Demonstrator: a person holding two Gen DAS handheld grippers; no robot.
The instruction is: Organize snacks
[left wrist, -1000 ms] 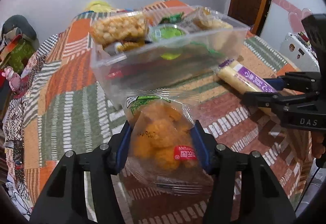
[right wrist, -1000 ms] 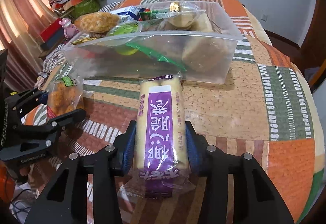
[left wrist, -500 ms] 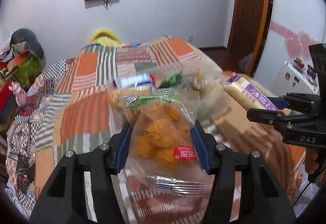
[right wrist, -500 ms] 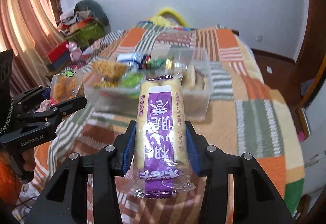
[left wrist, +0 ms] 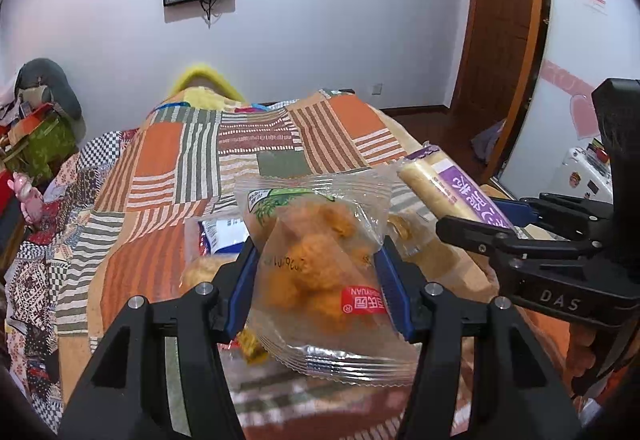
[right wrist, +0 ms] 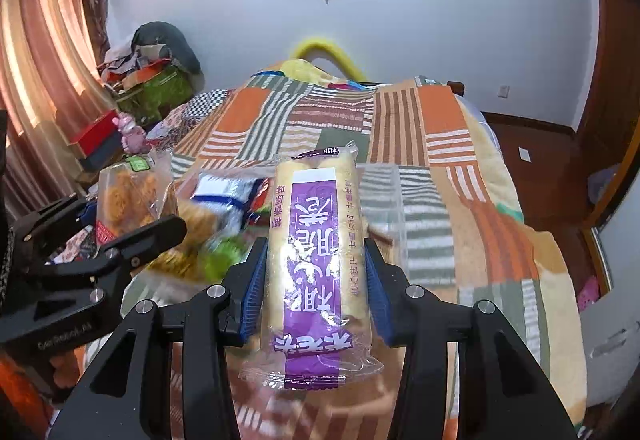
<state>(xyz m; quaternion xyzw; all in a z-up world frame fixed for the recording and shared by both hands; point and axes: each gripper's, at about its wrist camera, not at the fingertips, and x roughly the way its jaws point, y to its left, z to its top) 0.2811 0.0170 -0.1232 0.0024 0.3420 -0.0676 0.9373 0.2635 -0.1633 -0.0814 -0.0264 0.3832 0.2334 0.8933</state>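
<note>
Patchwork-quilted bed (left wrist: 168, 159) under both lifted snacks: left hand-held gripper (left wrist: 318, 282) clamps a crinkly bag of orange fried puffs (left wrist: 316, 264), right hand-held gripper (right wrist: 316, 286) clamps a purple-labelled wafer roll pack (right wrist: 318, 248), above the blurred clear container (right wrist: 384, 199); slick film may slip, or squeezing may crush contents.

Clear bin (right wrist: 394, 207) of snacks crowding just ahead below both grippers, right gripper (left wrist: 476, 215) close alongside, open bedspread (right wrist: 452, 119) beyond.
</note>
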